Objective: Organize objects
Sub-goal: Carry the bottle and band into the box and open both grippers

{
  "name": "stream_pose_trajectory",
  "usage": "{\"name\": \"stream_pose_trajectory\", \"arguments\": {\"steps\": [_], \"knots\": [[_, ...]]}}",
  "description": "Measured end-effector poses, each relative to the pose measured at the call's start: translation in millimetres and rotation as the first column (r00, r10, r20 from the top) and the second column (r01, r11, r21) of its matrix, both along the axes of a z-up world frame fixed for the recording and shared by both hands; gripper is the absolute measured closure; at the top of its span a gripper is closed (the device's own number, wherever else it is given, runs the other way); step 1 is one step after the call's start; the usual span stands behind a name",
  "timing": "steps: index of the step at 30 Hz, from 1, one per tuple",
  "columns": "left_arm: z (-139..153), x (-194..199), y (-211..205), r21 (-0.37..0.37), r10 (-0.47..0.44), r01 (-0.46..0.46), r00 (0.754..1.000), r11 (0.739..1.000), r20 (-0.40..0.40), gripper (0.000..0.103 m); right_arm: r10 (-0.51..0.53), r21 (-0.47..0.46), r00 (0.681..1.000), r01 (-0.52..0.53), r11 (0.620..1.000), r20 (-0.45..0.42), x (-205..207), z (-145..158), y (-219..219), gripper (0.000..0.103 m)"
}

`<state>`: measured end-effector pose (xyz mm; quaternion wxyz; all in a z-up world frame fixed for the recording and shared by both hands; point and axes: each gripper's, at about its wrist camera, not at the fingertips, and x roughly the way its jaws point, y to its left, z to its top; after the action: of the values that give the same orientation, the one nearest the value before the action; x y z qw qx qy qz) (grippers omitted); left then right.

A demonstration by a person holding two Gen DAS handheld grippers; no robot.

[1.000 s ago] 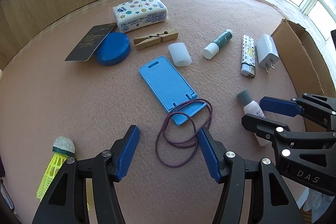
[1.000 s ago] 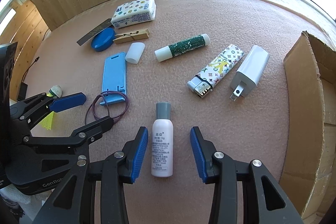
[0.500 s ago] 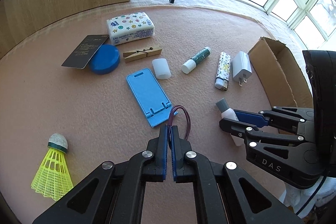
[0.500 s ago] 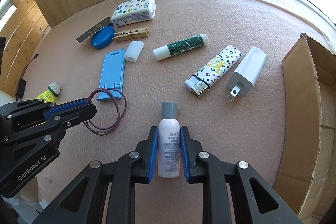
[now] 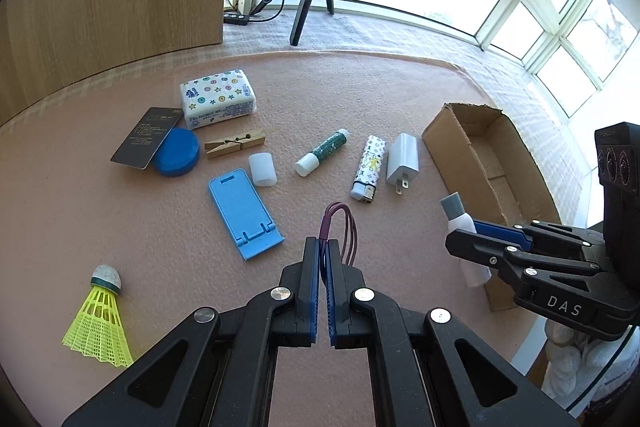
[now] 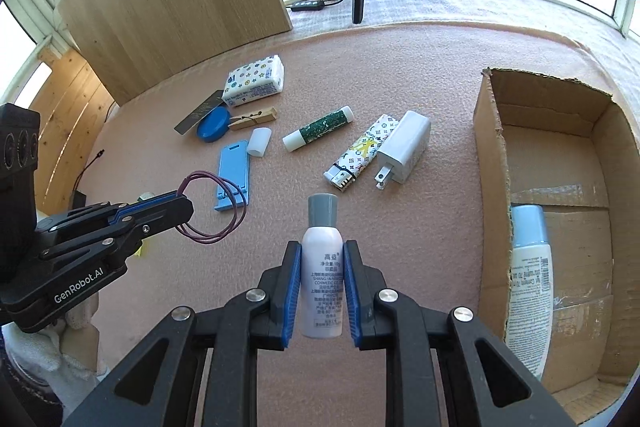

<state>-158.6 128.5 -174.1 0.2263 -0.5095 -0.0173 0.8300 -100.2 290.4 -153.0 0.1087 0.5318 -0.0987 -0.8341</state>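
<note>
My left gripper [image 5: 323, 247] is shut on a purple hair tie [image 5: 344, 227] and holds it above the pink mat; the hair tie also shows in the right wrist view [image 6: 216, 207]. My right gripper [image 6: 322, 259] is shut on a small white bottle with a grey cap [image 6: 323, 251], lifted off the mat; the bottle also shows in the left wrist view [image 5: 460, 223]. An open cardboard box [image 6: 492, 147] lies to the right, with a white tube with a blue cap [image 6: 528, 267] inside.
On the mat lie a blue phone stand [image 5: 244, 211], white cap [image 5: 262, 169], glue stick [image 5: 322, 151], patterned lighter [image 5: 370, 169], white charger [image 5: 403, 159], clothespin [image 5: 235, 143], blue lid [image 5: 176, 153], black card [image 5: 146, 137], tissue pack [image 5: 218, 98], yellow shuttlecock [image 5: 100, 319].
Both grippers closed, the left on the hair tie and the right on the bottle, then rose away from the mat with them.
</note>
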Motion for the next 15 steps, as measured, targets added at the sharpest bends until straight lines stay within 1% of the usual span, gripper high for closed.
{"name": "stream_pose_trajectory", "arguments": {"steps": [3, 7, 15], "knots": [[9, 5, 21, 0.016, -0.041, 0.042, 0.999, 0.999, -0.018, 0.1, -0.044, 0.003, 0.998, 0.044, 0.999, -0.037, 12, 18, 21, 0.084], [21, 9, 58, 0.036, -0.102, 0.104, 0.994, 0.994, -0.041, 0.1, -0.114, 0.015, 0.991, 0.115, 0.993, -0.064, 26, 30, 57, 0.084], [34, 19, 142, 0.059, -0.23, 0.234, 0.971, 0.971, -0.068, 0.1, -0.235, 0.074, 0.969, 0.241, 0.968, -0.074, 58, 33, 123, 0.084]]}}
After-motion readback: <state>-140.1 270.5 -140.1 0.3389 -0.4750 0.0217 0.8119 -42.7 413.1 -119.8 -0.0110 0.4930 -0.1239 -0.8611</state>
